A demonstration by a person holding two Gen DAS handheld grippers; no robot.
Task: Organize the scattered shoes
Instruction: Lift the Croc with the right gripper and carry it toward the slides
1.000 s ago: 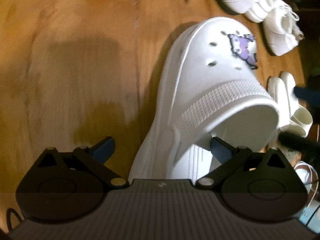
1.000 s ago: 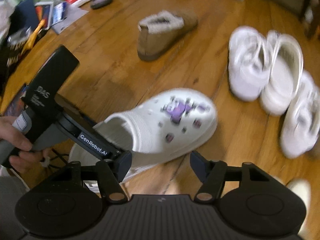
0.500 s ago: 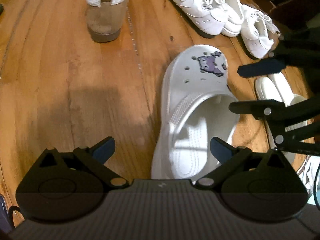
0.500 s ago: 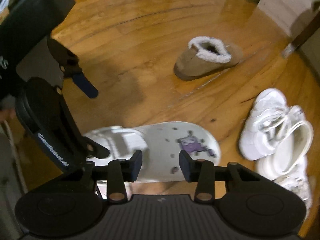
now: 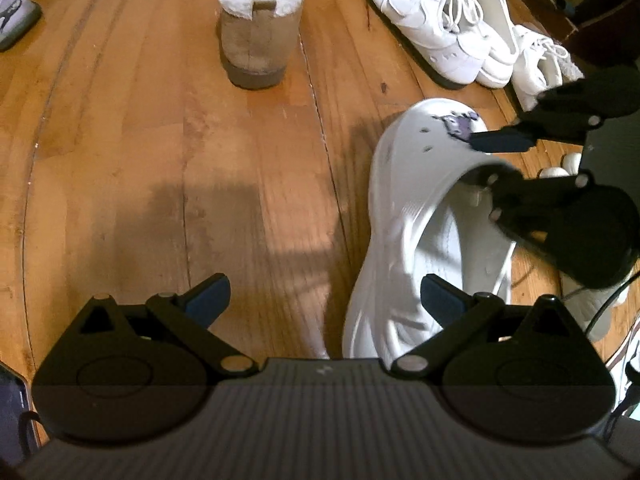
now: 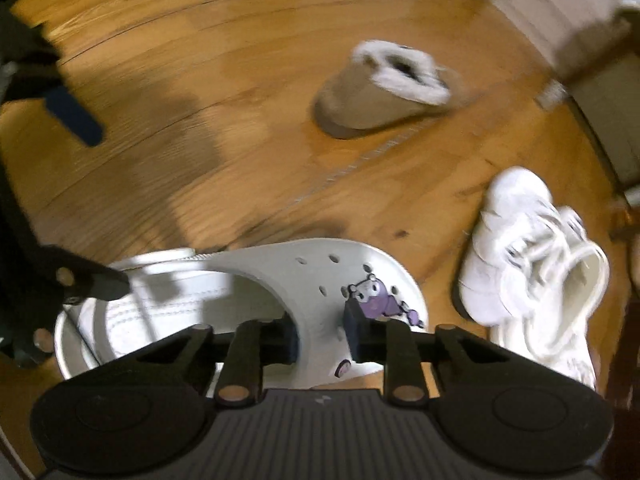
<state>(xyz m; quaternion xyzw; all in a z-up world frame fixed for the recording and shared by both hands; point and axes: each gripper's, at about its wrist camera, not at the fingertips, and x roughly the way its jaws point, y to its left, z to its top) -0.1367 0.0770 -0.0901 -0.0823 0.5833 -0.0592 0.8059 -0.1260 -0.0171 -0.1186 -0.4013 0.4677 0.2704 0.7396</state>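
A white clog (image 5: 408, 216) with a purple charm lies on the wooden floor. In the right wrist view my right gripper (image 6: 320, 336) is shut on the clog's (image 6: 312, 280) upper rim, one finger inside the opening and one on top by the charm. It also shows in the left wrist view (image 5: 492, 156). My left gripper (image 5: 324, 292) is open and empty, just behind the clog's heel. A tan fur-lined boot (image 5: 260, 36) stands farther off, and it shows in the right wrist view (image 6: 384, 88) too.
White sneakers (image 5: 448, 28) and a white slip-on sit in a row at the far right, also seen in the right wrist view (image 6: 528, 264). Grey shoes (image 5: 16, 12) lie at the far left. More white shoes (image 5: 572, 164) lie behind the right gripper.
My right gripper came down onto the clog and closed on its upper rim. My left gripper let go of the clog, drew back and stays open.
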